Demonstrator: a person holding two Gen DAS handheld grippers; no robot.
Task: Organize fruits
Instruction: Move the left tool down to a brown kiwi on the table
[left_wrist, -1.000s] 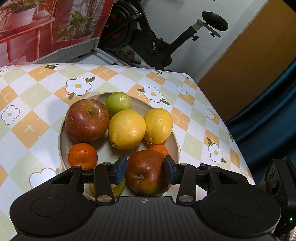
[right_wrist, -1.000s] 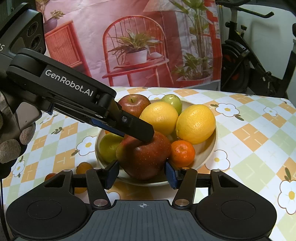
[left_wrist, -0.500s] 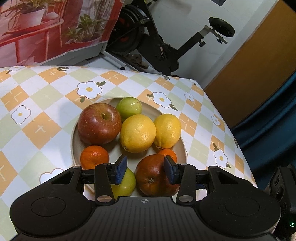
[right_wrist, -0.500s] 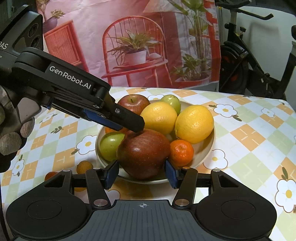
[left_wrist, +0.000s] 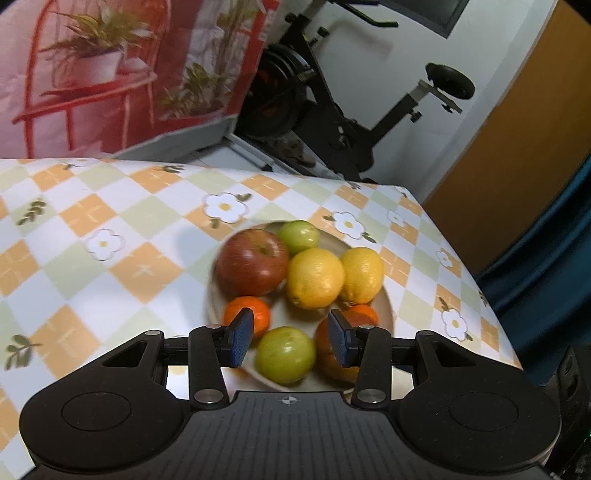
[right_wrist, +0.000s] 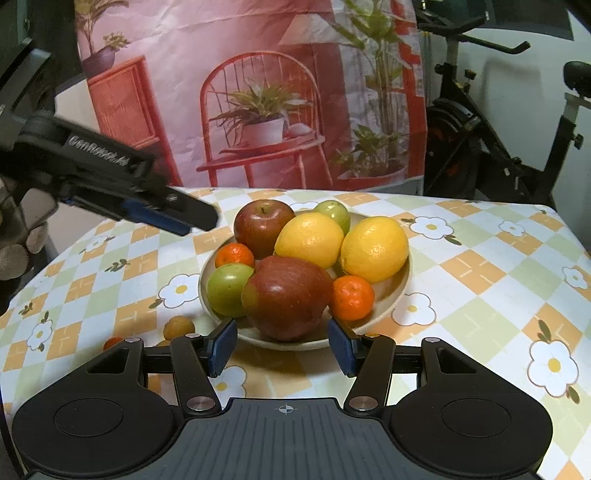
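The left hand-held gripper (left_wrist: 291, 336) has its two blue pads partly apart with nothing between them; it hangs in the air above the near side of the plate (left_wrist: 384, 299), low in the middle of its own picture. In the right wrist picture it shows as a blurry dark bar at the upper left (right_wrist: 173, 214), clear of the fruit, and a gloved hand (right_wrist: 14, 240) behind it is cut off by the left edge. The right hand-held gripper (right_wrist: 282, 345) is partly open too and grips nothing; its pads sit low in the picture, just in front of the plate's near rim. All the fruit on the plate is in the middle of both pictures: a big dark red apple (right_wrist: 286, 297) in front, a second red apple (right_wrist: 263, 227) at the back, two yellow lemons (right_wrist: 373, 248), two green fruits (right_wrist: 228, 288) and two small oranges (right_wrist: 351, 297). In the left wrist picture the plate is blurred, and the right pad hides part of the dark apple. Some small orange fruits (right_wrist: 179, 328) lie on the counter (right_wrist: 480, 295) at the lower left, half hidden behind the right hand-held gripper's body, so how many cannot be told. The counter has a checked cloth with flowers.
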